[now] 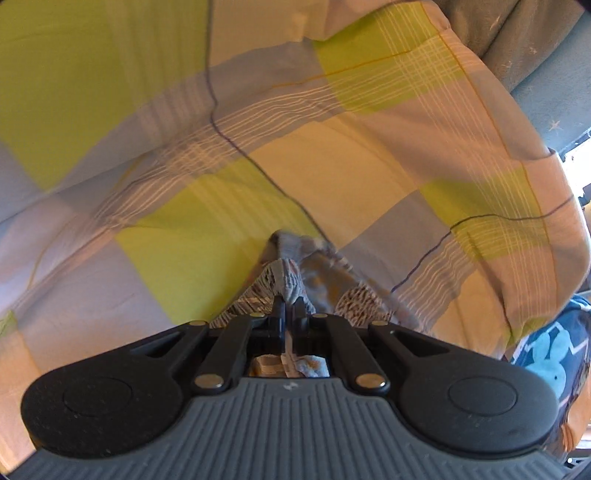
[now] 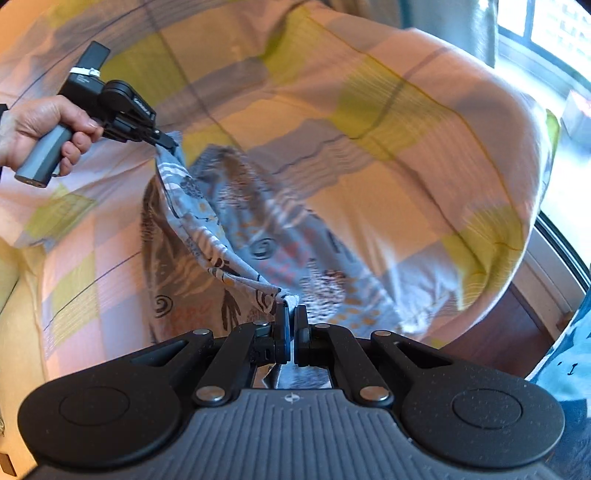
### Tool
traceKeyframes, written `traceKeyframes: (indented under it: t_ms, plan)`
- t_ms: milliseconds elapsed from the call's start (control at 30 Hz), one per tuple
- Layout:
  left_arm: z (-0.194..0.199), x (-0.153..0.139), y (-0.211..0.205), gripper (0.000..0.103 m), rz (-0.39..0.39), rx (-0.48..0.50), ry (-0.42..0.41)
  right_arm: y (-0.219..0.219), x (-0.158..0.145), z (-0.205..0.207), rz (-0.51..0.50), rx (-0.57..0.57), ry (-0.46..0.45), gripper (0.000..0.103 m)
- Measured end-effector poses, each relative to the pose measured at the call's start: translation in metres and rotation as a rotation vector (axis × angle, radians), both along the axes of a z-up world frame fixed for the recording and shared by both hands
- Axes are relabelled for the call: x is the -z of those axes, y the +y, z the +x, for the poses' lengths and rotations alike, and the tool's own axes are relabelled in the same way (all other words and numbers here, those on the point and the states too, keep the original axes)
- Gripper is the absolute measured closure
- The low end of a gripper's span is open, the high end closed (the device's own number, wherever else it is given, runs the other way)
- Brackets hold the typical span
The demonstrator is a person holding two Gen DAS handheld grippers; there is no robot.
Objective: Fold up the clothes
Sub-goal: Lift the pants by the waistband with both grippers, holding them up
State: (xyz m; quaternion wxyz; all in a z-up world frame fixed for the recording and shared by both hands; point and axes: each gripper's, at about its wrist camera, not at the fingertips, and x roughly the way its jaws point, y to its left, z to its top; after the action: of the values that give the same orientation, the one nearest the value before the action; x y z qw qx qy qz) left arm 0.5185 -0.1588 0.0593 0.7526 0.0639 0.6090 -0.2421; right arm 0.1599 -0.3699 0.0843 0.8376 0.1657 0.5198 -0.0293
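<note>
A grey-blue patterned garment (image 2: 258, 236) with brown and orange prints hangs stretched between both grippers above the bed. My right gripper (image 2: 291, 312) is shut on one corner of it, close to the camera. My left gripper (image 2: 168, 142) appears at the upper left of the right wrist view, held by a hand (image 2: 40, 129), and is shut on the opposite corner. In the left wrist view, my left gripper (image 1: 290, 306) pinches a bunched edge of the same garment (image 1: 314, 273), whose remainder drops away below the fingers.
A checked quilt (image 2: 388, 122) in yellow-green, pink and grey covers the bed under the garment. A bright window (image 2: 554, 26) and a wooden floor (image 2: 498, 332) lie to the right. Blue printed fabric (image 1: 554, 354) shows at the right edge.
</note>
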Motion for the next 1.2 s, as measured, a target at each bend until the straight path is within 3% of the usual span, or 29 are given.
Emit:
traceKeyframes:
  t_ms: [233, 433, 567, 733, 867, 967, 1100, 1200]
  plan:
    - [0.009, 0.029, -0.051, 0.103, 0.066, -0.006, 0.009, -0.054, 0.058, 0.009, 0.027, 0.044, 0.063, 0.103]
    - [0.012, 0.05, -0.071, 0.103, 0.112, 0.0, 0.002, -0.074, 0.095, 0.013, 0.075, 0.097, 0.106, 0.103]
    - [0.014, 0.056, -0.073, 0.103, 0.116, -0.003, -0.001, -0.076, 0.104, 0.016, 0.076, 0.103, 0.114, 0.103]
    - [0.019, 0.049, -0.064, 0.102, 0.064, -0.004, 0.0, -0.078, 0.101, 0.014, 0.082, 0.135, 0.109, 0.103]
    - [0.025, 0.041, -0.056, 0.09, 0.019, 0.002, 0.001, -0.076, 0.106, 0.015, 0.097, 0.142, 0.125, 0.103]
    - [0.029, 0.032, -0.055, 0.085, 0.046, 0.077, -0.067, -0.074, 0.108, 0.017, 0.098, 0.153, 0.13, 0.102]
    - [0.017, 0.036, -0.068, 0.084, 0.198, 0.402, -0.209, -0.071, 0.106, 0.017, 0.07, 0.169, 0.128, 0.102]
    - [0.007, 0.043, -0.073, 0.083, 0.214, 0.595, -0.24, -0.072, 0.105, 0.014, 0.045, 0.208, 0.134, 0.102]
